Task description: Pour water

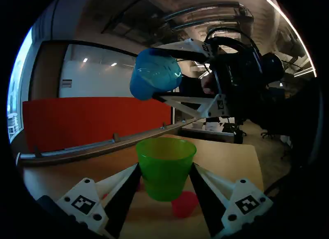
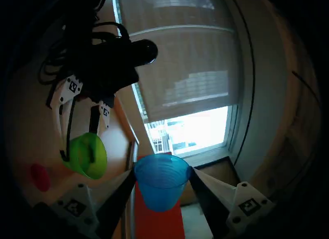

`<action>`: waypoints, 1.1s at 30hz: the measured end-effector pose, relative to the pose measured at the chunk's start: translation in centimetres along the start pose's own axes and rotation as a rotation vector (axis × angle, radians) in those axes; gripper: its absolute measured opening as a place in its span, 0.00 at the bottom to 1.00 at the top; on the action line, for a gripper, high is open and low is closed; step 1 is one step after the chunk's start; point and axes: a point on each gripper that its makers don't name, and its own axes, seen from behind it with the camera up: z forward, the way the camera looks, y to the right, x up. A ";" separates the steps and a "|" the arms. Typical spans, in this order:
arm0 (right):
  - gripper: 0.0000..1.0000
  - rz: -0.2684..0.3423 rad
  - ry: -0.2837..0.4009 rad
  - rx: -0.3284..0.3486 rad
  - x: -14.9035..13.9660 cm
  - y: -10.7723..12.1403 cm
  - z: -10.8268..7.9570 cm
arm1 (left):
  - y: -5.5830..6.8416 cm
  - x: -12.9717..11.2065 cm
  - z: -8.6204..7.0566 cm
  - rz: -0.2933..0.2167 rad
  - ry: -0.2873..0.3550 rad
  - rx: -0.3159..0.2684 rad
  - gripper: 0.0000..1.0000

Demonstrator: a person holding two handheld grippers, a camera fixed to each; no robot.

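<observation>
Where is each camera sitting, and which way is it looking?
Left gripper view: rides on the left gripper, looking along its fingers past the green cup over the wooden table toward an orange wall; the right gripper holds the tilted blue cup above.
Right gripper view: rides on the right gripper, rolled sideways, looking past the blue cup toward a window; the left gripper is farther off.
Shared: both cups, both grippers, a small red thing.

A translucent green plastic cup (image 1: 165, 167) stands upright over a wooden table (image 1: 230, 156). A translucent blue ribbed cup (image 1: 155, 74) is held in the air above it, tipped steeply toward its side.
</observation>
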 end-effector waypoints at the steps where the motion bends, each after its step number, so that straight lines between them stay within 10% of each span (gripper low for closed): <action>1: 0.93 0.016 0.000 -0.001 -0.1 0.0 0.0 | 0.0 0.0 0.0 0.000 0.000 0.000 0.81; 33: 0.93 0.703 0.013 0.011 -1.1 -1.5 -0.8 | -0.2 0.2 -0.1 0.011 -0.006 0.010 0.81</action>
